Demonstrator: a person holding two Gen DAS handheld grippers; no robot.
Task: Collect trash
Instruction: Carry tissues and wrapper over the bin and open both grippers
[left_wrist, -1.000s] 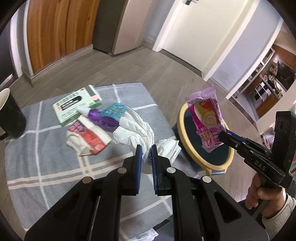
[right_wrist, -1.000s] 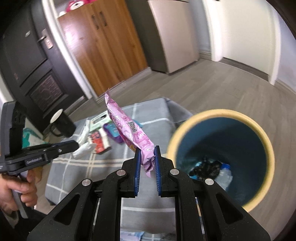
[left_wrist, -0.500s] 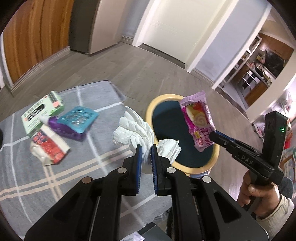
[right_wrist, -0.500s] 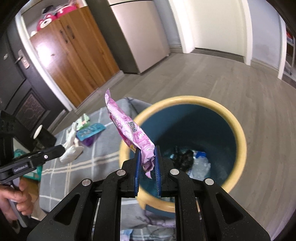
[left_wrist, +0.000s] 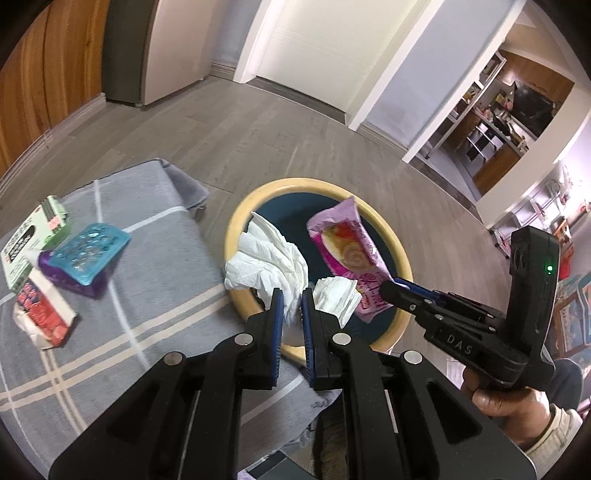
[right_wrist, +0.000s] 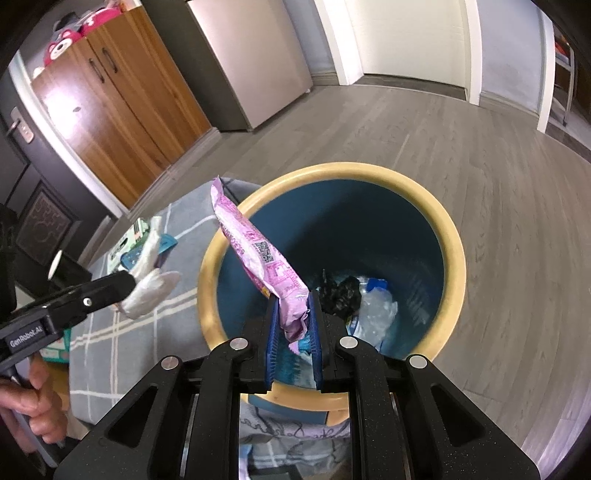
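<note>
My left gripper (left_wrist: 292, 301) is shut on a crumpled white tissue (left_wrist: 273, 264) and holds it over the near rim of the blue bin with a yellow rim (left_wrist: 236, 225). My right gripper (right_wrist: 291, 302) is shut on a pink snack wrapper (right_wrist: 255, 254) and holds it above the bin's (right_wrist: 448, 236) opening. The wrapper also shows in the left wrist view (left_wrist: 349, 254), and the tissue in the right wrist view (right_wrist: 149, 284). Black and clear trash (right_wrist: 364, 302) lies at the bin's bottom.
A grey checked cloth (left_wrist: 147, 266) covers the table left of the bin. On it lie a green box (left_wrist: 31, 236), a teal blister pack (left_wrist: 88, 253) on a purple item, and a red-and-white wrapper (left_wrist: 42, 315). A black mug (right_wrist: 64, 271) stands further left. Grey wood floor surrounds the bin.
Both grippers moved from over the table toward the bin. The tissue and the pink wrapper now hang over its opening, still held.
</note>
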